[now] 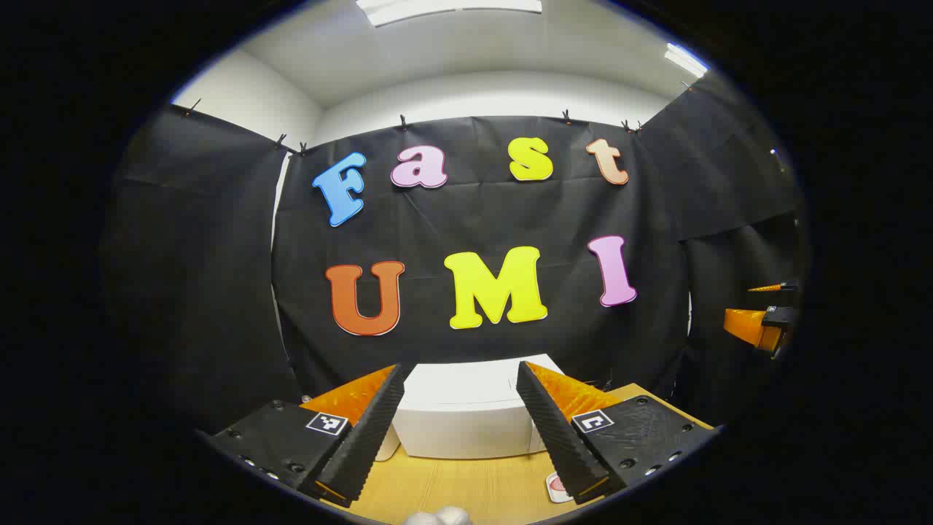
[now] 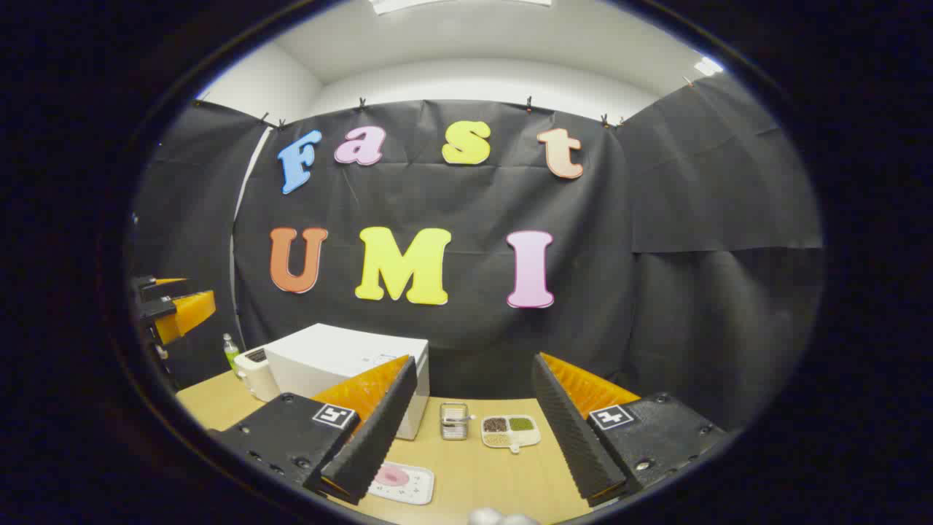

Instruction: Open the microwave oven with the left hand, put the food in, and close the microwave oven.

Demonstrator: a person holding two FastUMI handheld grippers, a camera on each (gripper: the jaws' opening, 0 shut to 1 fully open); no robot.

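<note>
While fingers [image 1: 379,430] spread wide, microwave [image 1: 466,415] sits btwn them, farther off

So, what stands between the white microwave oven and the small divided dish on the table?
In the right gripper view, a small wire rack stands between the white microwave oven and the divided dish.

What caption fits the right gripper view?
Open right gripper held above the table, facing the closed white microwave and divided food dish.
</note>
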